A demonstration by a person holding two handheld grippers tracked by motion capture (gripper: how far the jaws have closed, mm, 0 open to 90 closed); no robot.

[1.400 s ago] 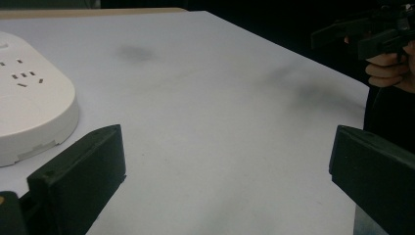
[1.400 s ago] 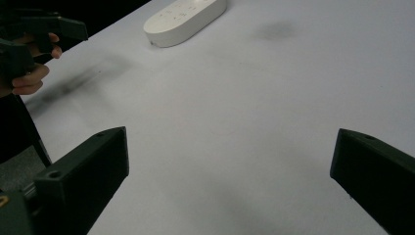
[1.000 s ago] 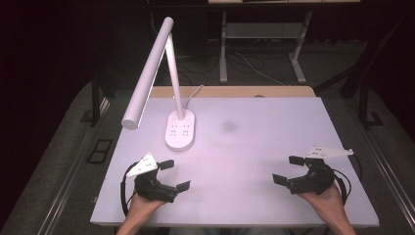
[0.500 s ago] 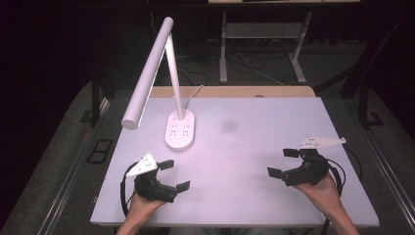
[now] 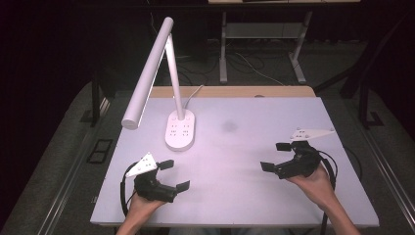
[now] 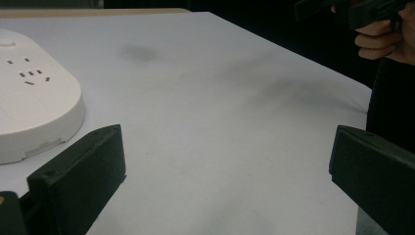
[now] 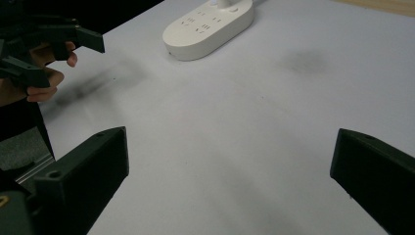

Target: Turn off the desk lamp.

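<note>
a: where do you stand right now?

b: i hold the left gripper (image 5: 170, 175) near the front-left corner of the table (image 5: 254, 196), its jaws spread wide with nothing between them. the right gripper (image 5: 275, 156) sits over the near right side, also wide open and empty. the desk lamp (image 5: 164, 83) is the nearest thing to either of them: its base (image 5: 180, 129) stands far-left of centre, just beyond my left gripper, and the long white head (image 5: 147, 73) leans out toward the left edge.

a: what worries you from here?

b: the lamp is tall and top-heavy. if i come in at the stem with a wide jaw and catch it off-centre, the head could swing and the base could skid or tip. its cord (image 5: 193, 93) runs off the far edge, so pulling the base toward me might snag it. my two grippers also point roughly at each other across bare table, so a fast inward sweep could knock them together.

a: anything you can't read?

b: in the left gripper view the base (image 6: 34, 112) is cut off at the left edge. the marks on top look like sockets or buttons, but i can't say which is a switch. there's a dark smudge (image 5: 228, 126) mid-table; probably a stain, though it's too blurred to be sure. where the cord ends is lost in the dark behind the table.
</note>
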